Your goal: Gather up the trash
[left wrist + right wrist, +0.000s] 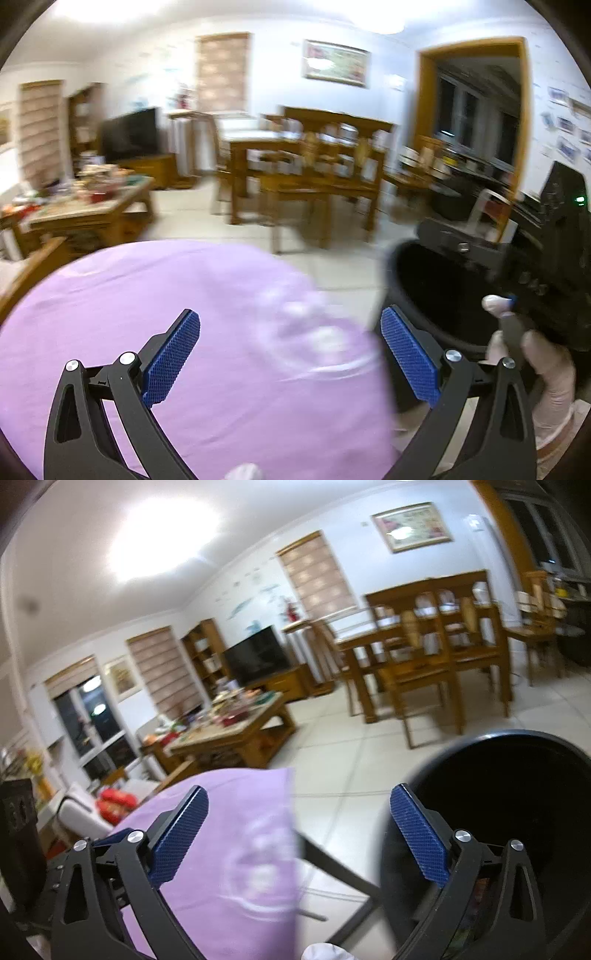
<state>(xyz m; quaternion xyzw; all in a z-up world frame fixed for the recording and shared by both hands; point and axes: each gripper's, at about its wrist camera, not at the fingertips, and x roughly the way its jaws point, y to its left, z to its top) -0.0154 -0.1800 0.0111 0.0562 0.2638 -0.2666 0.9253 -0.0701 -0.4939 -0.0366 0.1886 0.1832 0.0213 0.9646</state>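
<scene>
A black round trash bin stands on the floor, in the left wrist view at the right [436,291] and in the right wrist view at the lower right [517,794]. Its inside looks dark; some colourful bits show low beside the right finger. My left gripper [291,350] is open over a table with a purple cloth [177,295], nothing between its blue pads. My right gripper [299,834] is open too, empty, between the purple cloth [229,849] and the bin. The right-hand device [554,258] and a gloved hand [546,369] show in the left wrist view.
Beyond lies a tiled floor [351,746], a cluttered wooden coffee table [229,727], a wooden dining table with chairs [306,166], a television [258,657] and a doorway [476,110] at the right. Dark table legs [332,864] cross below the cloth's edge.
</scene>
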